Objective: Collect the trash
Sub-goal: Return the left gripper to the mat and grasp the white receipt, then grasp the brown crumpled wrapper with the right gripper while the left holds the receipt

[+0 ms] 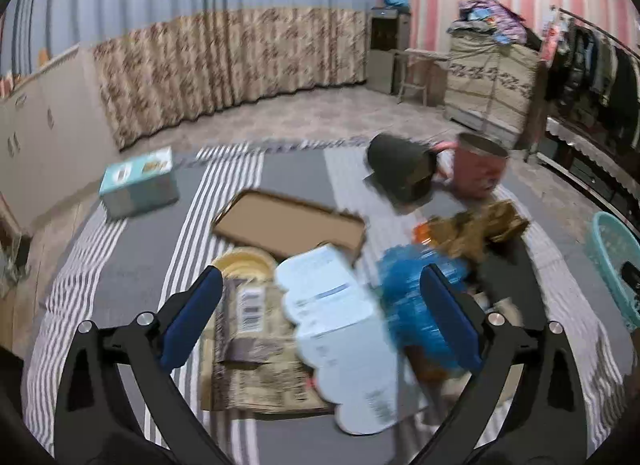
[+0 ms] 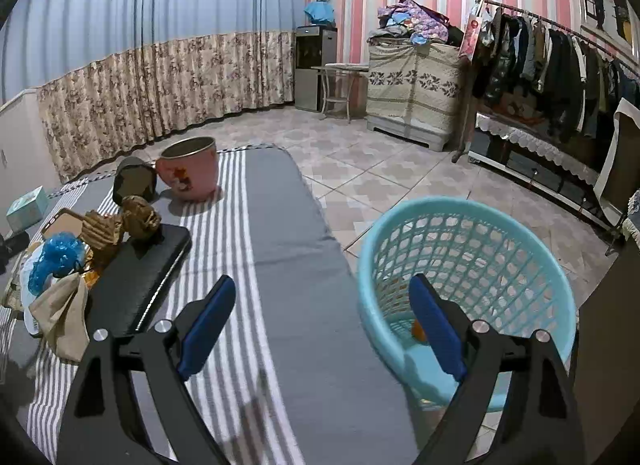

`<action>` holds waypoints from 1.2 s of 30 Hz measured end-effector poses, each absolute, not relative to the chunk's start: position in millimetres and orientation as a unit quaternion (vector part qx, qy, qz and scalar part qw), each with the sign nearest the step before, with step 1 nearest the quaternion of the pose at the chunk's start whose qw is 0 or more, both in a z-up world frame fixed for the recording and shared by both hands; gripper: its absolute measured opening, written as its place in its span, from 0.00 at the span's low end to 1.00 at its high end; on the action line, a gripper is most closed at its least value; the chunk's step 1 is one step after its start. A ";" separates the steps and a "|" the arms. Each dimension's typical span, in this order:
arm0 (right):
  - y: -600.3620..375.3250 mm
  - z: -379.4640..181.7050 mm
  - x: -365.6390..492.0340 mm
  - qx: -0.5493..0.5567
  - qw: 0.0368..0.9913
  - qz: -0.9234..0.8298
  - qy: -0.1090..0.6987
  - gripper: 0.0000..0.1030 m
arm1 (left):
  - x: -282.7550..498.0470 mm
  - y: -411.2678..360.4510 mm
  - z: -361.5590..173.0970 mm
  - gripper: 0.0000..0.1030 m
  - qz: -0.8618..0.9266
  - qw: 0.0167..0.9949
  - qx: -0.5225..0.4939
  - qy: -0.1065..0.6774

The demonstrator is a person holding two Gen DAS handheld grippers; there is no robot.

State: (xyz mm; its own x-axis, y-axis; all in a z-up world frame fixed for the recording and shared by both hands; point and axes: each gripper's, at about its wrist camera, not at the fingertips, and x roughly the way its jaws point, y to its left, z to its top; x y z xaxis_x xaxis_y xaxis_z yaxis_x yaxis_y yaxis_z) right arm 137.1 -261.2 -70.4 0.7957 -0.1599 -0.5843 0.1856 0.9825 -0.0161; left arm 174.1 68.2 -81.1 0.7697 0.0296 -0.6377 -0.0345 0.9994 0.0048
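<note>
Trash lies in a pile on a grey striped rug (image 1: 296, 169). My left gripper (image 1: 320, 277) is open above a white flat carton (image 1: 336, 305), with a blue crumpled plastic bag (image 1: 408, 289) at its right finger. Under the carton lie a printed brown cardboard piece (image 1: 256, 349), a yellow round lid (image 1: 244, 263) and an open cardboard tray (image 1: 288, 223). Brown crumpled paper (image 1: 476, 231) lies to the right. My right gripper (image 2: 322, 289) is open and empty, over the rug beside a turquoise basket (image 2: 472, 261) holding a small orange scrap (image 2: 418, 331).
A pink bucket (image 2: 190, 173) and a dark tipped container (image 2: 134, 181) stand at the rug's far end. A teal box (image 1: 138, 181) sits at the left. A black flat board (image 2: 136, 281) lies under the pile. Tiled floor, a curtain, a cabinet and a clothes rack lie beyond.
</note>
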 end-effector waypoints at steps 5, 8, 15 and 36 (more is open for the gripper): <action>-255.0 -66.4 138.5 0.007 0.947 -0.092 0.307 0.84 | 188.2 70.5 -106.9 0.88 0.009 0.922 -0.019 0.386; -256.4 -65.8 137.9 0.007 0.947 -0.092 0.307 0.84 | 194.7 58.9 -113.2 0.88 0.003 0.916 -0.008 0.400; -254.1 -65.6 139.4 0.003 0.946 -0.089 0.313 0.84 | 201.9 48.7 -118.9 0.64 -0.009 0.909 0.006 0.417; -194.8 -63.4 176.0 -0.023 0.948 -0.037 0.315 0.84 | 208.0 73.8 -57.6 0.53 -0.024 0.946 0.023 0.321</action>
State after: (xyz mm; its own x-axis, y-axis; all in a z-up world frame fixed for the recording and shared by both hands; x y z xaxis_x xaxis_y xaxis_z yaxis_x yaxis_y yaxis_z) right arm 176.0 -194.8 -63.4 0.7983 -0.0839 -0.5964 0.0554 0.9963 -0.0660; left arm 208.0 73.8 -57.6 0.7925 -0.0308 -0.6091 0.0607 0.9977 0.0286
